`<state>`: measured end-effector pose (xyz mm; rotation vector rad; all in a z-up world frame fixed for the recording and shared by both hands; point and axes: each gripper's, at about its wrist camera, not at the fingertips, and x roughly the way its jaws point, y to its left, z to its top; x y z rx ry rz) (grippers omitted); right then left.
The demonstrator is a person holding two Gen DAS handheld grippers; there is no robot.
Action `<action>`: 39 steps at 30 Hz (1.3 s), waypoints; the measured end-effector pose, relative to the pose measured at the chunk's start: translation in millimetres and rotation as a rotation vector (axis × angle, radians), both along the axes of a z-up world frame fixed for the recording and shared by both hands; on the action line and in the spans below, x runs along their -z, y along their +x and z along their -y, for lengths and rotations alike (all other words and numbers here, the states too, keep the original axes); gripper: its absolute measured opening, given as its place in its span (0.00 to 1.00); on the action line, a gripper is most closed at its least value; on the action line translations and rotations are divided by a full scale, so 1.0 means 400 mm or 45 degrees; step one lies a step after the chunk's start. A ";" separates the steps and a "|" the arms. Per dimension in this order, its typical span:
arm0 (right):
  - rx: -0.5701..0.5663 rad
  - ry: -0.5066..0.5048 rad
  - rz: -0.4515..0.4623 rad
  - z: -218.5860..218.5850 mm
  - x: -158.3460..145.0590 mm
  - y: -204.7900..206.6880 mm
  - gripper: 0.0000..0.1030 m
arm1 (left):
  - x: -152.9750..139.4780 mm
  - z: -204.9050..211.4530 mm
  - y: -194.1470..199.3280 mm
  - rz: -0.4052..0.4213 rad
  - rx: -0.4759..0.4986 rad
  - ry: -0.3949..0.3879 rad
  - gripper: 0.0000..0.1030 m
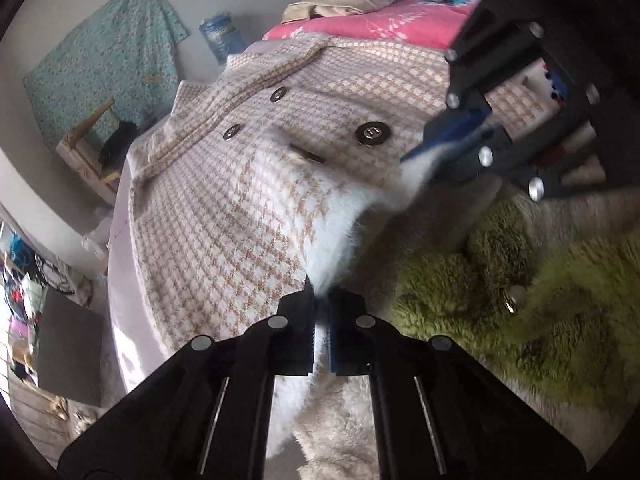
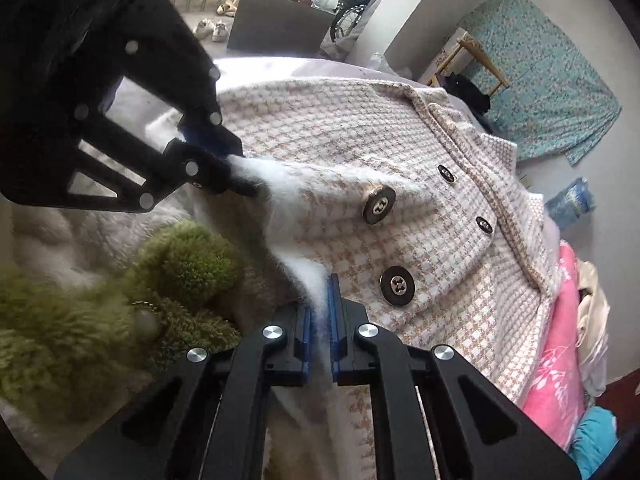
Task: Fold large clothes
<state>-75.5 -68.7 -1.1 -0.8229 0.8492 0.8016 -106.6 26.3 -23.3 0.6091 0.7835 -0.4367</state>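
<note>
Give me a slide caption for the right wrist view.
Both grippers, right gripper and left gripper, pinch the houndstooth coat along its fluffy white edge.

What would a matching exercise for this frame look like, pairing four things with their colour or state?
Things:
1. coat
2. fuzzy garment
3. left claw
4. blanket

Descriptions:
A. pink with a white print
B. green
C. beige and white check, with round metal buttons
D. shut on the coat's white furry edge

Pairs: 1-C, 2-B, 3-D, 4-A
</note>
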 end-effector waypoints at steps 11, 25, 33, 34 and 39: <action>-0.091 -0.112 -0.349 0.024 0.107 0.004 0.05 | 0.067 0.005 0.006 -0.210 0.201 0.131 0.02; 0.541 0.331 -0.388 0.254 -0.086 0.189 0.44 | -0.100 -0.158 0.097 -0.299 -0.056 -0.377 0.55; 0.855 0.195 -0.350 0.405 0.068 0.309 0.30 | 0.036 -0.177 0.244 -0.344 -0.396 -0.246 0.55; 0.841 0.177 -0.338 0.422 0.062 0.304 0.30 | 0.039 -0.185 0.238 -0.348 -0.400 -0.258 0.56; 0.896 0.095 -0.375 0.459 0.019 0.299 0.30 | 0.028 -0.206 0.221 -0.347 -0.406 -0.276 0.56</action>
